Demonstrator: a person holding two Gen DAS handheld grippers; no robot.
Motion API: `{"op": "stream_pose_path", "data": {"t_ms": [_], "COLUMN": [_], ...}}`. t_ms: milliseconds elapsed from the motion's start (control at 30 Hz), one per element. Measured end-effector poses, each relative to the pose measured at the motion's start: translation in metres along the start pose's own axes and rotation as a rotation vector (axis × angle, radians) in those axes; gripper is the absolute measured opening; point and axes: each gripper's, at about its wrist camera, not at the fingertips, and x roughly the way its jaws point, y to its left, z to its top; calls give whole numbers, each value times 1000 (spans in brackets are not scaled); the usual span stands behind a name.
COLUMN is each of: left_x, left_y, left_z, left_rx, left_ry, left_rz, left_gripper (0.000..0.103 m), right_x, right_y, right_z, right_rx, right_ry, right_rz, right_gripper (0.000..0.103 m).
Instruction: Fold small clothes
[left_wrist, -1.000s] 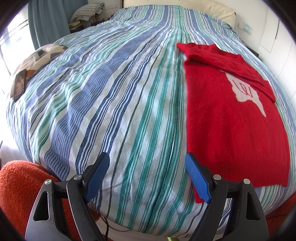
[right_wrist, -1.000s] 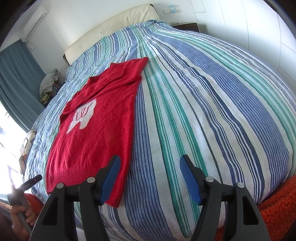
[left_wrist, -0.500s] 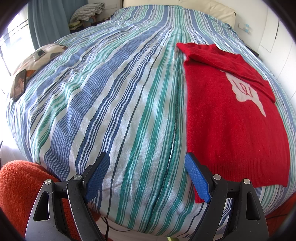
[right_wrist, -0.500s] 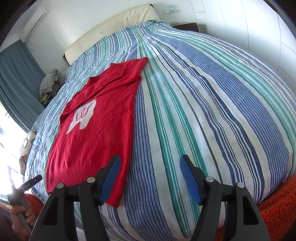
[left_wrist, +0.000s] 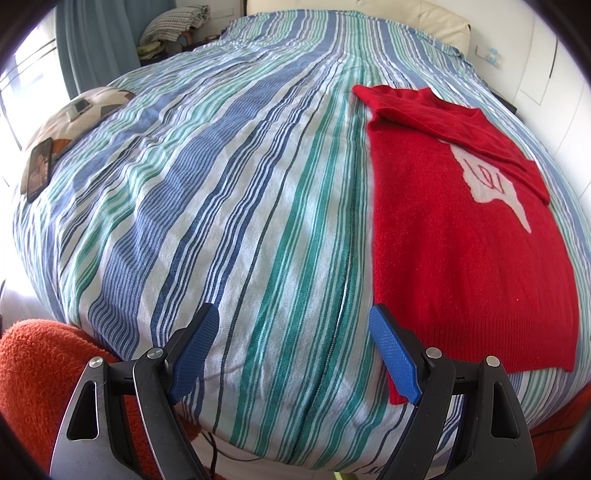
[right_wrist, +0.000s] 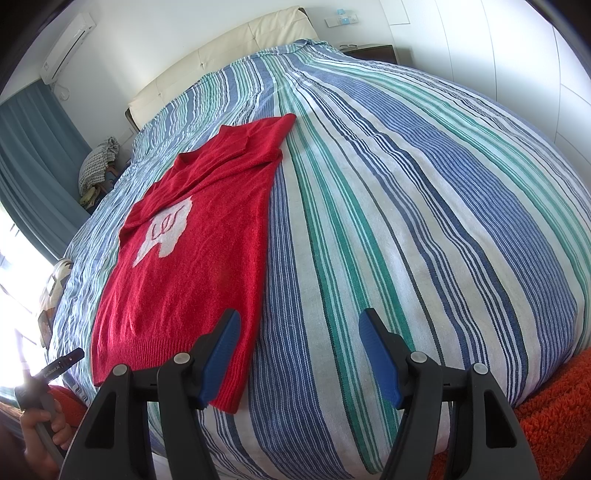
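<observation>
Red knit: one sweater (left_wrist: 465, 251) lies flat on the bed, a white patch with red lettering on its chest, one sleeve folded across the top
Sweater's place: ahead and to the right of the left gripper (left_wrist: 295, 354), its ribbed hem corner just behind that gripper's right blue pad; ahead and to the left of the right gripper (right_wrist: 299, 358), the same hem corner behind its left pad
Left gripper: two blue pads spread wide, nothing between them but striped cover, no cloth pinched
Right gripper: two blue pads apart, somewhat narrower than the left pair, nothing clamped; whether the left pad touches the hem cannot be told
Bedcover (left_wrist: 229, 192): one, striped blue, green and white, wrinkled, filling the ground under both grippers
Headboard (right_wrist: 229, 55): one, cream, padded, far ahead of the right gripper
Phone (left_wrist: 38, 170): one, dark, screen lit, on a patterned cushion (left_wrist: 85, 114) far left of the left gripper
Orange fleece (left_wrist: 37, 369): one shaggy piece at the bed's near edge, beside the left gripper's left finger
Person's hand (right_wrist: 40, 424): one, at the lower left of the right wrist view, gripping a handle
</observation>
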Motion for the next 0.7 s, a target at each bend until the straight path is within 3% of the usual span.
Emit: {"op": "stream_pose_path", "data": {"t_ms": [300, 500, 700], "left_x": [-3, -17, -7], "left_y": [2, 10, -13], "left_z": [1, -4, -10], "left_rx": [-3, -28, 23], "left_ry": [9, 28, 86], "left_rz": [-6, -156, -223], "left_gripper": [85, 87, 86], "right_x": [-1, -25, -9], "right_y": [0, -5, 13], "right_z": [1, 7, -13], "right_rx": [3, 70, 49], "right_ry": [-1, -22, 125], "right_rz": [-1, 60, 203], "right_gripper": [66, 68, 71]}}
